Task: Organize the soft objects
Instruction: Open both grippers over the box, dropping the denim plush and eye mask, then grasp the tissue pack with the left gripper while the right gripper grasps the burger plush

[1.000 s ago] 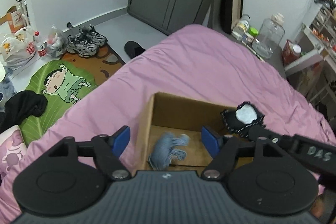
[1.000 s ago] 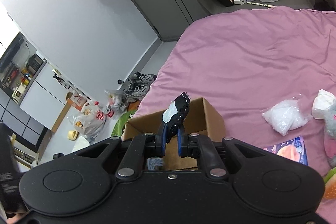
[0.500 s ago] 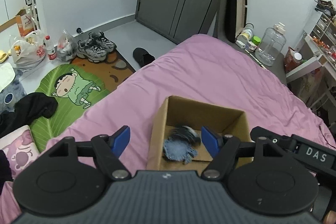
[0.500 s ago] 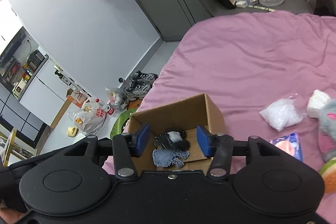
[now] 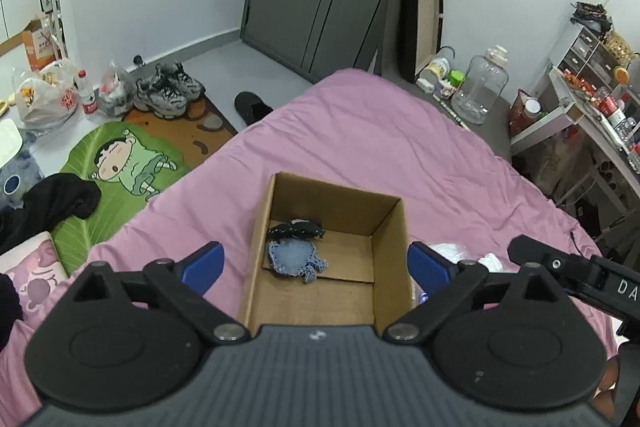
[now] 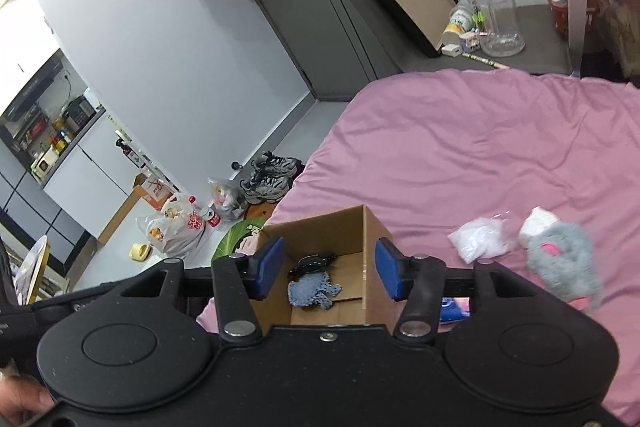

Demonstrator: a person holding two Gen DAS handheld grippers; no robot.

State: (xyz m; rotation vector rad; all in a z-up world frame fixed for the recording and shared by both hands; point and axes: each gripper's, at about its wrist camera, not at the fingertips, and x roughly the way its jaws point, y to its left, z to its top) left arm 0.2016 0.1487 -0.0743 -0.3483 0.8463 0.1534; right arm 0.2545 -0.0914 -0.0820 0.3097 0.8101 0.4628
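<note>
Pink bedding spreads under both of my grippers, and on it stands the open cardboard box — smaller in both views than a second ago, since I have lifted both hands up and away from it. To the right of the box on the bed lie a grey plush toy and a clear bag of white stuffing, well apart from my fingers.

My left gripper hangs above the box with its blue pads spread wide; the jaws have just been opening further, and nothing is between them. My right gripper is parted as well, to a narrower gap. A second ago it was pinched shut on the black piece with the white patch, holding it over the box; it has just opened and is empty now.

That black piece lies on the box floor by the left wall, touching the far edge of the frayed blue denim scrap, which was already in the box and now lies flat rather than bunched. The tip of the right gripper shows at the left view's right edge, further right than before.
</note>
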